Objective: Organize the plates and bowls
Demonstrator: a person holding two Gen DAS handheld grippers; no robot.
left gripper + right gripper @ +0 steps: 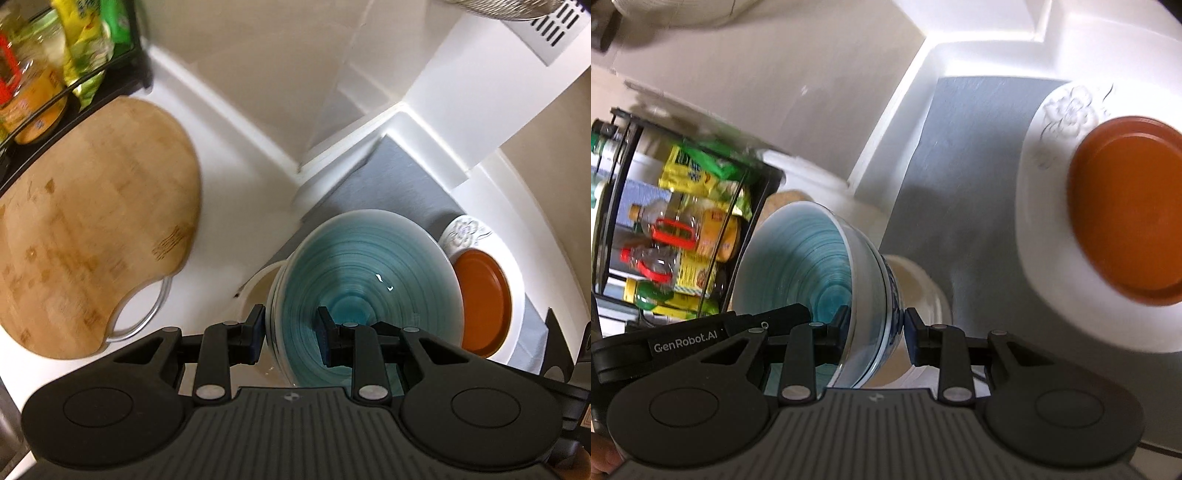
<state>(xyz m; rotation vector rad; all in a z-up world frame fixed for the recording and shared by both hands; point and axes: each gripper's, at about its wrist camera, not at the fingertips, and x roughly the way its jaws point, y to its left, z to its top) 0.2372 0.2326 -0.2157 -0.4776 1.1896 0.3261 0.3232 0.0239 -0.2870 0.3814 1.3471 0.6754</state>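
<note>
A teal-glazed bowl (365, 273) sits nested in a blue-and-white patterned bowl (892, 295), with a cream bowl (918, 288) beneath them. My left gripper (290, 334) is shut on the stack's rim, one finger inside the teal bowl and one outside. My right gripper (877, 326) is shut on the opposite rim in the same way. In the right wrist view the left gripper (701, 336) shows at the far side of the teal bowl (812, 266). An orange plate (480, 302) rests on a white flower-patterned plate (465, 232) just right of the stack.
The plates lie on a grey mat (399, 184) in the white counter's corner. A round wooden cutting board (92, 229) lies to the left. Behind it stands a black wire rack (683, 221) with bottles and packets. White walls close the corner.
</note>
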